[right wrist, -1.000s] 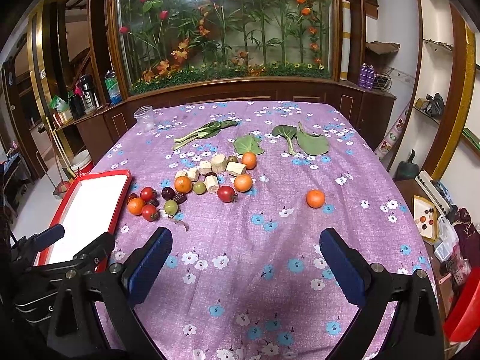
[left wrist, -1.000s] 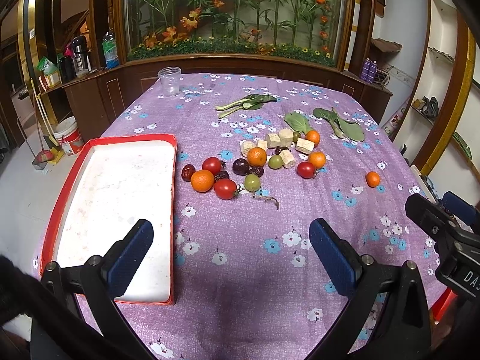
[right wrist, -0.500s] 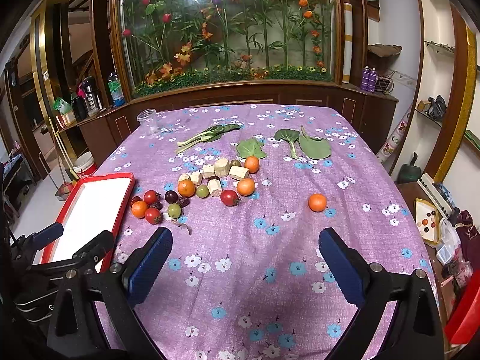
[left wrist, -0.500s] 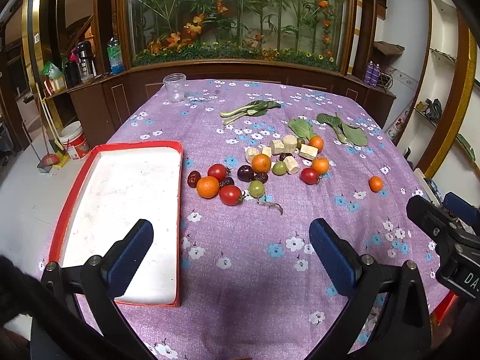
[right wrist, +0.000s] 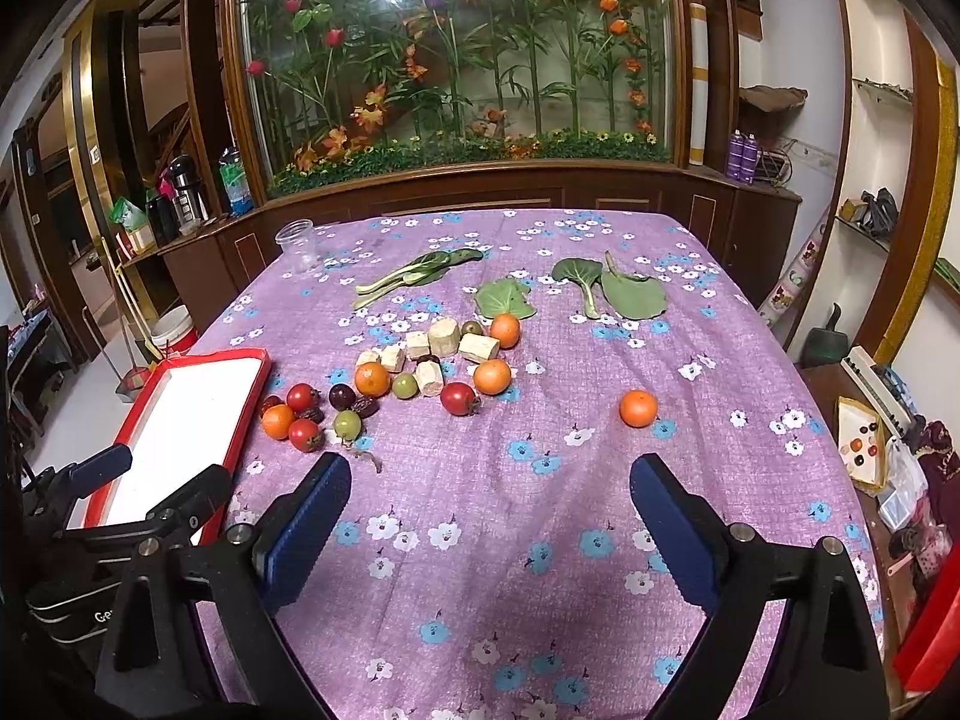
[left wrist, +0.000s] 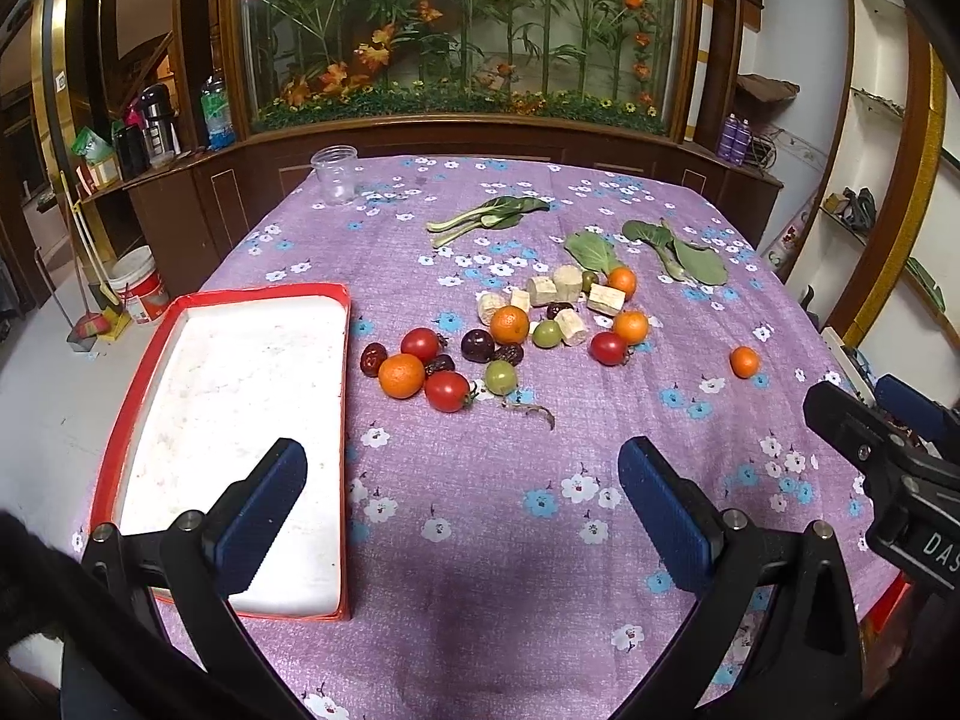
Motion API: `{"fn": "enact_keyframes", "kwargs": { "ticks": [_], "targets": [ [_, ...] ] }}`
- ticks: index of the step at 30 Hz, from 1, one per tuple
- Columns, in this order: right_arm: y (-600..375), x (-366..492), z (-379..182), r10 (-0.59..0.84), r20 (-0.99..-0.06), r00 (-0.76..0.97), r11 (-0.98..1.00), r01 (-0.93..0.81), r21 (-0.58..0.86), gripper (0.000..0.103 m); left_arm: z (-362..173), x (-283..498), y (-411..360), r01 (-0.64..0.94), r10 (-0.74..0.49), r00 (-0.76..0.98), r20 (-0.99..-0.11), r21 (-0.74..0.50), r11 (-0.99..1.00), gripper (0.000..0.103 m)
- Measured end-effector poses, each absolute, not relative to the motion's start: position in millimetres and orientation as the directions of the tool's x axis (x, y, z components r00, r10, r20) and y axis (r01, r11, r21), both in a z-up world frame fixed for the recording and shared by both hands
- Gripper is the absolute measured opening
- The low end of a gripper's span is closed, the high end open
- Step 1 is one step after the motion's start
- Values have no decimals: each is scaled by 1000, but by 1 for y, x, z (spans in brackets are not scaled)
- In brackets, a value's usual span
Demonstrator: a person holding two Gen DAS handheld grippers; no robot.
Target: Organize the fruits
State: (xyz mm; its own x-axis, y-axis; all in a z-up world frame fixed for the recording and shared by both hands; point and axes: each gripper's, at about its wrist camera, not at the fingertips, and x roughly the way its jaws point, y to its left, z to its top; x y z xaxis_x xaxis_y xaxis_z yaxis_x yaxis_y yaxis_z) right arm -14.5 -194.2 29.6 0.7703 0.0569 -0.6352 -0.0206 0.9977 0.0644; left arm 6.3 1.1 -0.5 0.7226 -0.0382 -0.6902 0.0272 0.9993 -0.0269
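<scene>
A cluster of small fruits lies mid-table: oranges point(left wrist: 401, 375), red tomatoes point(left wrist: 447, 391), green fruits point(left wrist: 500, 377), dark plums point(left wrist: 477, 345) and pale cut chunks point(left wrist: 543, 290). One orange point(left wrist: 744, 361) lies apart at the right, also in the right wrist view point(right wrist: 638, 408). A red-rimmed white tray point(left wrist: 343, 396) sits empty at the left, also in the right wrist view point(right wrist: 240, 420). My left gripper point(left wrist: 462, 498) is open and empty, near the table's front edge. My right gripper point(right wrist: 489, 510) is open and empty, short of the lone orange.
Green leaves point(left wrist: 690, 255) and a leafy stalk point(left wrist: 486, 216) lie behind the fruit. A clear plastic cup point(left wrist: 335, 174) stands at the far left corner. A purple flowered cloth point(left wrist: 480, 510) covers the table. Wooden cabinets and a glass flower display stand behind.
Both grippers have drawn back and risen slightly, so the fruit appears smaller and farther. Both stay open and empty. No fruit has moved.
</scene>
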Motion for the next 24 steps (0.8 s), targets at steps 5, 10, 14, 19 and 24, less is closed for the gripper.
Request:
{"fn": "enact_keyframes", "kwargs": {
  "ticks": [5,10,14,19,24],
  "targets": [
    [-197,-11,26,69,-639,766,997,-27,74,88,-2,9,-3,43,-42,720,-693,-16,999,101],
    [-199,-4,17,86,-654,752,996,-40,85,81,-7,16,-9,57,-43,714,-699,-3,998,97],
    [-201,4,11,92,-663,743,995,-40,93,78,-12,25,-11,78,-68,696,-715,-19,997,94],
    [-203,16,6,92,-671,736,995,-37,97,78,-17,36,-12,79,-67,689,-722,-17,997,94],
    [-204,31,-1,89,-684,725,995,-31,97,78,-23,49,-12,76,-64,680,-731,-17,997,94]
  ]
}}
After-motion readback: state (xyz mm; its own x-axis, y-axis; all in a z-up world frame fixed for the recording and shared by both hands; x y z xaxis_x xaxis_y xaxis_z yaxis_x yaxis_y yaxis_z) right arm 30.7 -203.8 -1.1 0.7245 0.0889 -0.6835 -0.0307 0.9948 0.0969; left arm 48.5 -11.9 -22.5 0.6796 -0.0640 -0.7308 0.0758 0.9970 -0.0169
